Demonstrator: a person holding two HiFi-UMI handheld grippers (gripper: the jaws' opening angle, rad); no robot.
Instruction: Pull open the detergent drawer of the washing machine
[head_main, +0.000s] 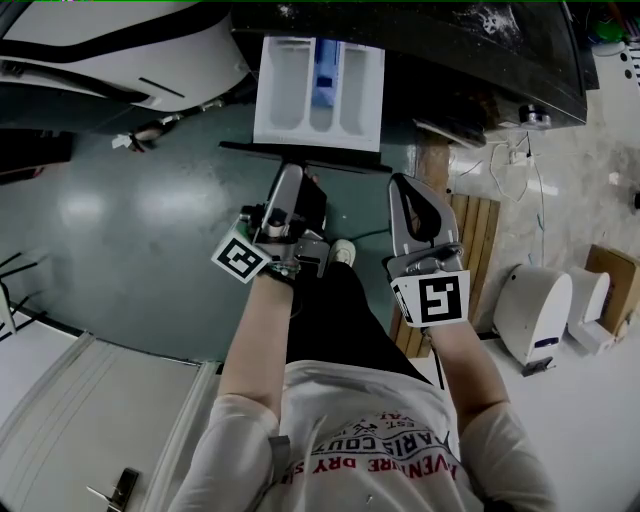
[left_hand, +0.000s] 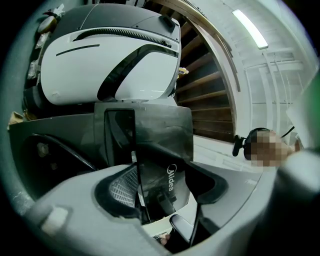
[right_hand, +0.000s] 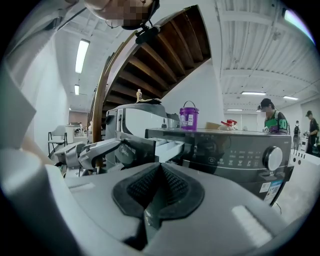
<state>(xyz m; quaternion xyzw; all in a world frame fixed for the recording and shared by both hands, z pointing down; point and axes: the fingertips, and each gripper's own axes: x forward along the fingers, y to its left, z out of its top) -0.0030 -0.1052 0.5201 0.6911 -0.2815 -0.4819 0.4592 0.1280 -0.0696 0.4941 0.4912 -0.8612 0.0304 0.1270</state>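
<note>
The dark washing machine stands at the top of the head view. Its detergent drawer is pulled far out, with white compartments and a blue insert showing. My left gripper reaches up to the drawer's dark front panel. In the left gripper view that panel, with its printed brand name, stands between the jaws of the left gripper, whose right pad is clear of it. My right gripper hangs to the right of the drawer, shut on nothing. From there the drawer juts left.
A white machine stands to the washer's left. Wooden slats, a white appliance and cables lie on the floor at the right. A purple bucket sits on the washer. People stand far right.
</note>
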